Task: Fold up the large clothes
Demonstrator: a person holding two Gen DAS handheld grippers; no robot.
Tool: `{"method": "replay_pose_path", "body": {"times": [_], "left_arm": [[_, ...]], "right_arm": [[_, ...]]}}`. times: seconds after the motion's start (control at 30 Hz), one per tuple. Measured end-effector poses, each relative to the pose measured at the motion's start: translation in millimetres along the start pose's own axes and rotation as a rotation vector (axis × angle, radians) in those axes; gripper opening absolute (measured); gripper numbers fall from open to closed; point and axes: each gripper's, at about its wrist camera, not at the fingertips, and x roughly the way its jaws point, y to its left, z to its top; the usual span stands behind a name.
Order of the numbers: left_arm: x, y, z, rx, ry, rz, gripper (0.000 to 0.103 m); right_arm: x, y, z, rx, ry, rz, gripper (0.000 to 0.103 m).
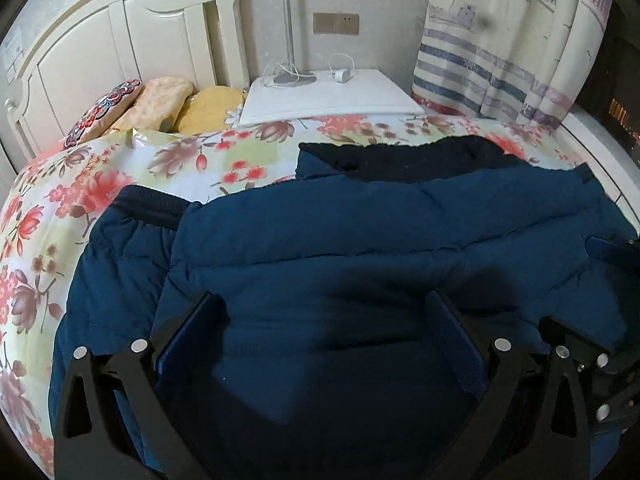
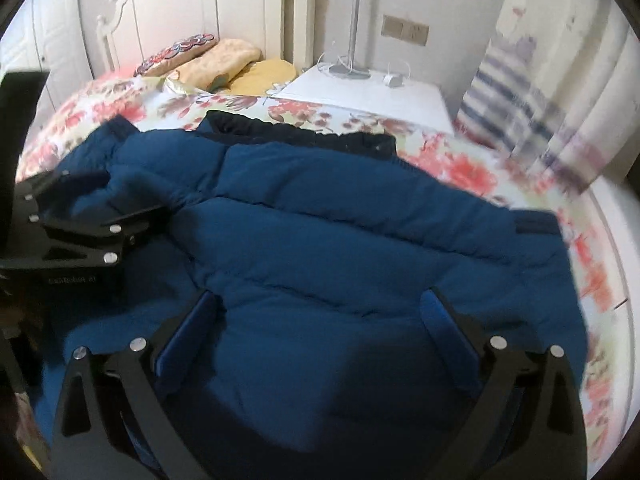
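We have a blue padded jacket (image 1: 360, 240) lying spread across the floral bedspread (image 1: 60, 208), its dark collar (image 1: 400, 160) toward the edge of the bed that runs along the white nightstand (image 1: 332, 96) and the striped curtain (image 1: 492, 60), the pillows (image 1: 168, 100) off at the headboard end. One sleeve (image 1: 116, 248) lies out on the side nearer the headboard, its ribbed cuff (image 1: 148, 204) on the bedspread.

Both tools hang low over the jacket body, near the edge closest to us. Our left gripper (image 1: 326, 320) has its fingers spread wide with only quilted fabric beneath them, nothing pinched. Our right gripper (image 2: 320, 316) is likewise spread and empty, just beside the left one.

We judge the step to be taking hold for a fold, and how many folds are already in we cannot tell. To do it well, we should move each tool out to an edge or seam rather than bite into the puffy middle, since padding this thick will likely slip or bunch. We should catch all layers at once, lift both sides evenly, and lay the fold along a quilting line, so that the sleeve gets tucked in rather than dragged.
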Motion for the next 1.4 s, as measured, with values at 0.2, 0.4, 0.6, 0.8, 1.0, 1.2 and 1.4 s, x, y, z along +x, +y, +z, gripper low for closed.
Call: {"method": "replay_pose_path", "body": {"times": [0.2, 0.4, 0.6, 0.8, 1.0, 1.2, 1.4], "left_arm": [[-45, 27, -15, -0.016, -0.107, 0.044, 0.099], [-49, 110, -47, -0.179, -0.064, 0.109, 0.099], [-43, 128, -55, -0.266, -0.067, 0.020, 0.099], [-94, 95, -55, -0.213, -0.181, 0.066, 0.099], [-114, 2, -60, -0.008, -0.199, -0.028, 0.099], [-74, -17, -81, 0.053, -0.111, -0.025, 0.099], [-90, 25, -91, -0.022, -0.099, 0.024, 0.099]], "right_arm": [[-35, -24, -14, 0.065, -0.060, -0.064, 0.100], [-48, -104, -64, 0.255, -0.071, -0.120, 0.100], [-40, -124, -84, 0.377, -0.118, 0.009, 0.100], [-90, -70, -83, 0.254, -0.208, -0.082, 0.100], [-101, 26, -79, -0.045, -0.183, -0.045, 0.100], [-71, 39, -88, -0.077, -0.129, -0.045, 0.101], [-91, -1, -97, 0.023, -0.131, -0.054, 0.100]]}}
